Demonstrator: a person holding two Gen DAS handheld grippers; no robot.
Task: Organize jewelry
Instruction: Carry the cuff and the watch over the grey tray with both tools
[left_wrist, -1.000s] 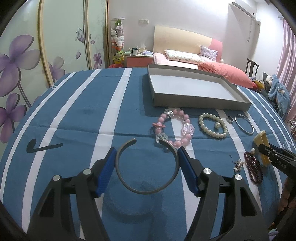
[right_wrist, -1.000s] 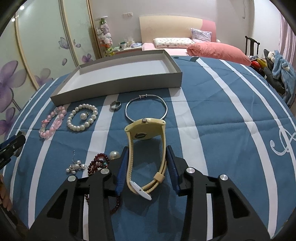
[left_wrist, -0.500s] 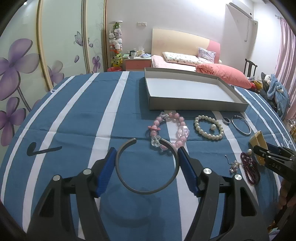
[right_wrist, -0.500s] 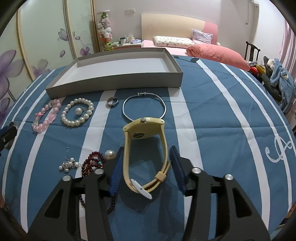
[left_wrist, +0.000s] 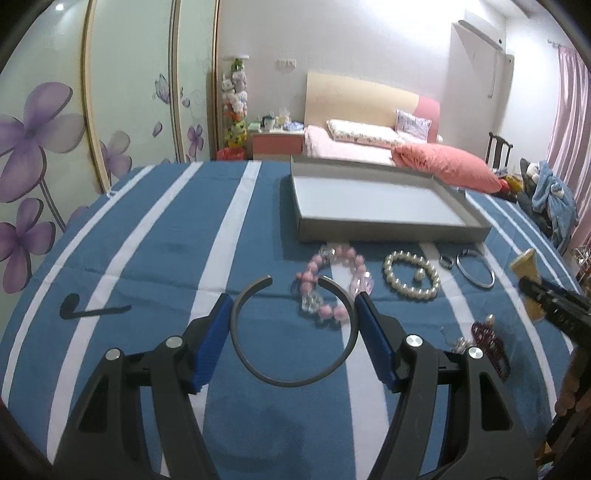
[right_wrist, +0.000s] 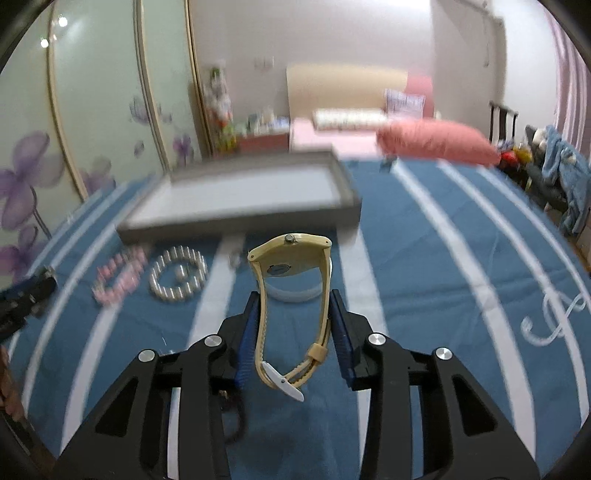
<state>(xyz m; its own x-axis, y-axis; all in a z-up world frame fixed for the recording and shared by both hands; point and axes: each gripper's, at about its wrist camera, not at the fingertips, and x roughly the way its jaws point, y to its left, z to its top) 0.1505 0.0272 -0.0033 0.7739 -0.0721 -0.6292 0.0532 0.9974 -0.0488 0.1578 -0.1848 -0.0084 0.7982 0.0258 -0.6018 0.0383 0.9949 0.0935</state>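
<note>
Watch (right_wrist: 291, 291) lifted, right jaws closing on strap; left jaws clamp bangle (left_wrist: 293, 332) (wide).

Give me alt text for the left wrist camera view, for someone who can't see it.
The left gripper holds a dark open bangle between its blue pads above a blue and white striped cloth. Beyond lie a pink bead bracelet, a pearl bracelet and an empty grey tray.
</note>
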